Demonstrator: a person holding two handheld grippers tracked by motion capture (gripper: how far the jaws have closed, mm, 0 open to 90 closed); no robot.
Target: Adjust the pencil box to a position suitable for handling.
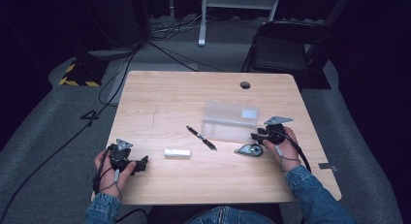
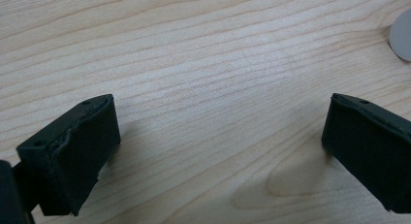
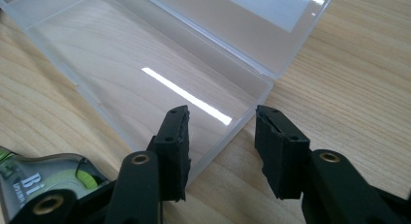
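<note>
An open clear plastic box lies right of the table's middle, its lid folded back. My right gripper sits at the box's near right corner. In the right gripper view the box has nothing in it, and my right gripper stands open astride that corner, one jaw over the box's inside and the other outside over the wood, neither pad pressing. A grey-green correction tape lies just beside this gripper. My left gripper is open wide over bare wood at the near left.
A black pen lies slanted left of the box. Near the left gripper rests a white eraser. The wooden table has a cable hole at the back right. A chair stands beyond the far edge.
</note>
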